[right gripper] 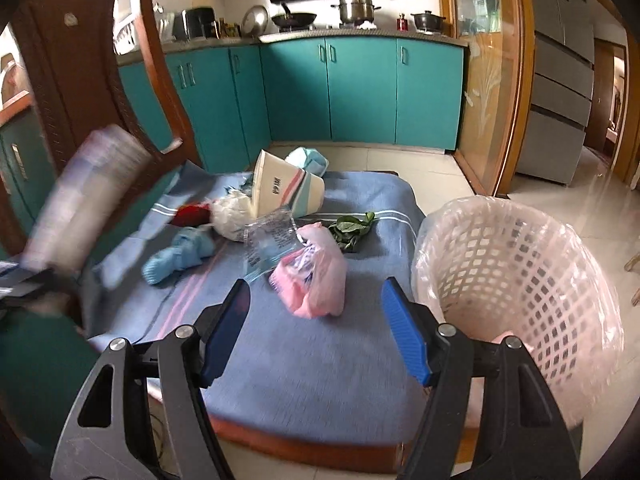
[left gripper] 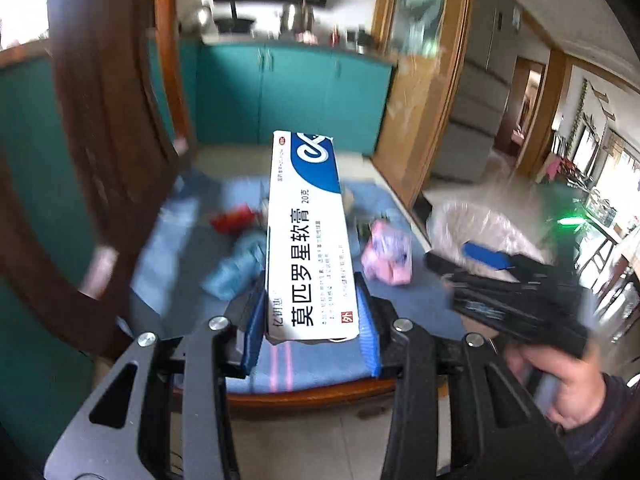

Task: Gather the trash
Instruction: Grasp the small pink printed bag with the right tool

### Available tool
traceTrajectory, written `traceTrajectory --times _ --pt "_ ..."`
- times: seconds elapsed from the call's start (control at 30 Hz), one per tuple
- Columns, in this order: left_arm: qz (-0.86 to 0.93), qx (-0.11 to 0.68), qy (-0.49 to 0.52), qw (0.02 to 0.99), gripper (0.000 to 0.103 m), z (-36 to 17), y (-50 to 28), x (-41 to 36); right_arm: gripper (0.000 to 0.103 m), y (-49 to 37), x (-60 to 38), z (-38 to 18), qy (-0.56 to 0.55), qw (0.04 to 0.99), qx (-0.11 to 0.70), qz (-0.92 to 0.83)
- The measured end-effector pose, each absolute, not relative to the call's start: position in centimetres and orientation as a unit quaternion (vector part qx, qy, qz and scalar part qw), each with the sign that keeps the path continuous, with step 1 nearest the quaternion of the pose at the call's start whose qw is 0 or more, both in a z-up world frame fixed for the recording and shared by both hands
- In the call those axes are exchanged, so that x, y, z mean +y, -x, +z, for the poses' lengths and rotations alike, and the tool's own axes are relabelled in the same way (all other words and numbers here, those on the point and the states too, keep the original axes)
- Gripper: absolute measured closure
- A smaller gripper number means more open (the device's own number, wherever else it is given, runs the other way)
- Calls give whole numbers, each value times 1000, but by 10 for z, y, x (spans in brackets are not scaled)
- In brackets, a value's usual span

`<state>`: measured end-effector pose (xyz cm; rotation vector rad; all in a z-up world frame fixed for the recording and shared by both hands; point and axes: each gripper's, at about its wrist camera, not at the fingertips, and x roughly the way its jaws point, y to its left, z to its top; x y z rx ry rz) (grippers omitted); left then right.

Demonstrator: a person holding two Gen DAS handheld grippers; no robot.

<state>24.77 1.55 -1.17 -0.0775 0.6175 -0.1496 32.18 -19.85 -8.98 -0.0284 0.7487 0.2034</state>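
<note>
1. The ointment box (left gripper: 308, 236), a long white carton with a blue corner and black printed characters, is clamped by its near end in the left gripper (left gripper: 312, 320), lifted above the chair seat. Its long axis runs from 6 o'clock to 12 o'clock in the left wrist view, and the far end rises away from the camera.
2. The left gripper's blue ribbed pads (left gripper: 366, 320) press on the box's two long sides. In the right wrist view the same box (right gripper: 86, 196) shows as a blurred pale shape at 9 o'clock.
3. The right gripper (right gripper: 316, 320) stands open and holds nothing; its blue ribbed pads are well apart above the seat. In the left wrist view it appears at 3 o'clock, held by a hand (left gripper: 560, 380) in a dark sleeve.
4. The chair (right gripper: 304, 448) is dark carved wood, its seat covered by a blue woven cloth (right gripper: 320, 360) with pale and pink stripes.
5. On the cloth lie a crumpled pink plastic bag (right gripper: 314, 276), a clear printed wrapper (right gripper: 268, 240), a light blue wad (right gripper: 180, 258), a red scrap (right gripper: 190, 214), a tipped paper cup (right gripper: 288, 192) and green leaves (right gripper: 352, 228).
6. A pink latticed plastic basket (right gripper: 516, 280) lined with a thin clear bag stands at 3 o'clock, just beside the seat.
</note>
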Motion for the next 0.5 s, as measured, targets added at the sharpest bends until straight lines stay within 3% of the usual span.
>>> traceTrajectory --times 0.3,0.37,0.5 --pt "-44 301 36 952 63 -14 -246 25 35 -389 -179 -144 -9 891 448 78" --pt "-44 304 36 951 63 -15 -245 27 50 -390 -178 -148 -10 888 453 78" --pt "-45 308 43 949 63 -14 -247 29 58 -365 -172 -128 14 897 432 88"
